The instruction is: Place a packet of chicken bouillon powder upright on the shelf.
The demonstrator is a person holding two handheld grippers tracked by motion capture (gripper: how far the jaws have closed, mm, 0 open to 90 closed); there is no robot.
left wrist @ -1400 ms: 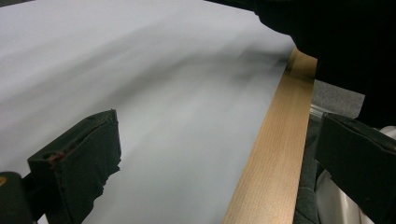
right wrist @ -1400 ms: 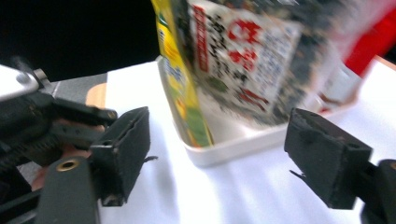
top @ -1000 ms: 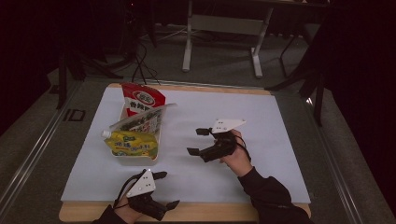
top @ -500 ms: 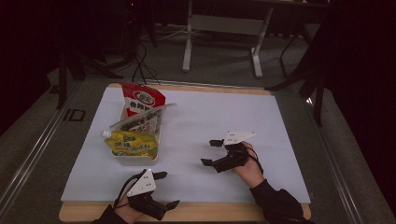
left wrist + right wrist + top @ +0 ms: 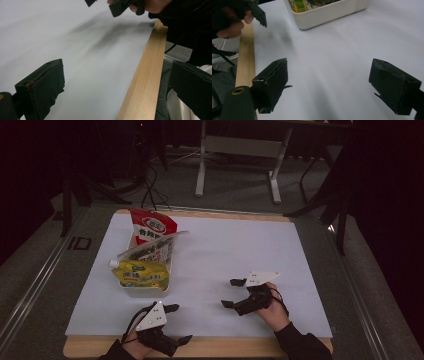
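The tub (image 5: 150, 290) of packets sits at the left of the white sheet (image 5: 220, 255), a yellow pouch (image 5: 137, 274) lying across its front and a red bag (image 5: 152, 226) upright behind. The left gripper (image 5: 177, 324) stays at the near edge, jaws wide and empty. The right gripper (image 5: 234, 292), jaws also wide and empty, has drawn back toward the person and now sits well apart from the tub. That retreat suggests a packing step has likely just finished.

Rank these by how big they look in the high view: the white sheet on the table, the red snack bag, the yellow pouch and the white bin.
1. White sheet, by far the largest.
2. White bin, partly hidden by its contents.
3. Yellow pouch and red snack bag: these look alike in size, and the bag is partly hidden, so I won't rank them.
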